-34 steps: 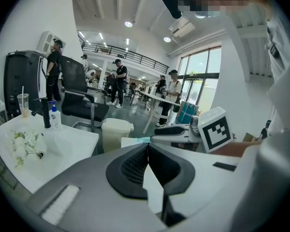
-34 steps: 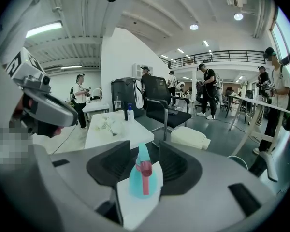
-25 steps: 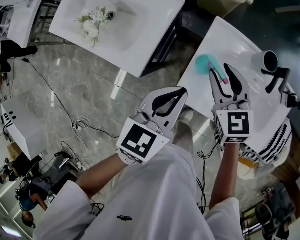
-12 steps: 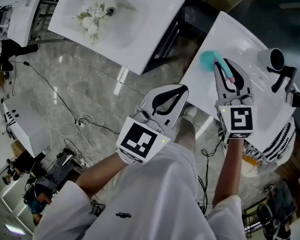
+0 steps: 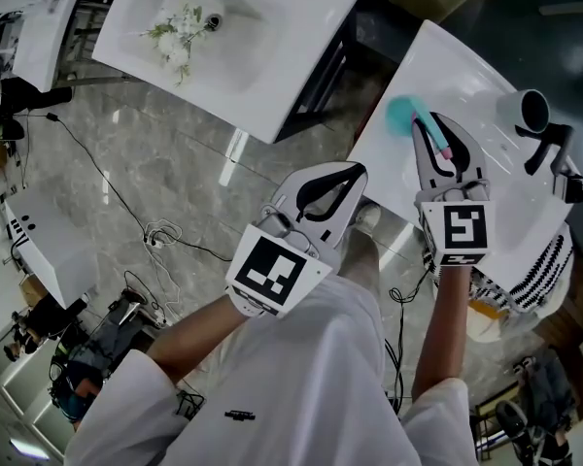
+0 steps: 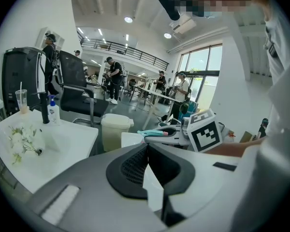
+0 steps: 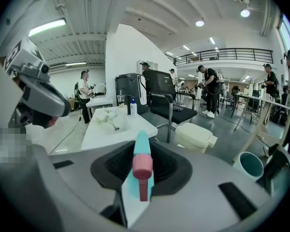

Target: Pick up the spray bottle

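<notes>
Head view: one spray bottle (image 5: pixel 406 118)

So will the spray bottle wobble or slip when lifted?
Probably stiff: the spray bottle looks like hard plastic. The jaws of the right gripper are closing on its narrow pink-tipped end, so the rounder body might swing. Smooth plastic could slip; I can't see how full it is.

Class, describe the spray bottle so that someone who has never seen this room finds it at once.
Find the white counter on the right of the head view. Near its left edge is the spray bottle, between the closing jaws of the right hand-held gripper. It alone is teal with a pink nozzle; the appliance nearby is black and white.
</notes>
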The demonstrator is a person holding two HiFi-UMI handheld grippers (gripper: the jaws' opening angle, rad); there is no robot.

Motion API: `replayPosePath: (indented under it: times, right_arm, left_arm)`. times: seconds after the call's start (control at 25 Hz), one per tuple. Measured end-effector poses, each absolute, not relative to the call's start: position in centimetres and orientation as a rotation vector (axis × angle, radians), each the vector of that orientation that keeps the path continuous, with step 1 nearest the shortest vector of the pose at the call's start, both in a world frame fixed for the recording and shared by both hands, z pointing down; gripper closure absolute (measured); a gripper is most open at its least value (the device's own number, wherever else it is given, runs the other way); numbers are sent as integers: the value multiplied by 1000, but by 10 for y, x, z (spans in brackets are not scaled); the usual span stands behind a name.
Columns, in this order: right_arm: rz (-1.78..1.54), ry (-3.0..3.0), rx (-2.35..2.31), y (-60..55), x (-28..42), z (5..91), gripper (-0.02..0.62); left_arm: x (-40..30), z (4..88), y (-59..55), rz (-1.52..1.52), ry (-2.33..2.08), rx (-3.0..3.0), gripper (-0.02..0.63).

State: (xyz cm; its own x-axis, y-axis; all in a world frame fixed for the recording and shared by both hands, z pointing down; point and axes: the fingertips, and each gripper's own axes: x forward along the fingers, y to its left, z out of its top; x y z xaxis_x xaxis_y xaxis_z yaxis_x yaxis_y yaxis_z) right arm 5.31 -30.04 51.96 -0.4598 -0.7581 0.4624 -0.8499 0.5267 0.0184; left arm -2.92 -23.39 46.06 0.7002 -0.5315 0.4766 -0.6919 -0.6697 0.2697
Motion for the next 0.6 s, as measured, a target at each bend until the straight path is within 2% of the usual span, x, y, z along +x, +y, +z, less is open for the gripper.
replayPosePath:
  times: [0.6]
  right_arm:
    - [281, -2328, 1437, -251, 71, 468, 517]
  left_arm:
    - [-25, 424, -207, 448, -956, 2526, 600]
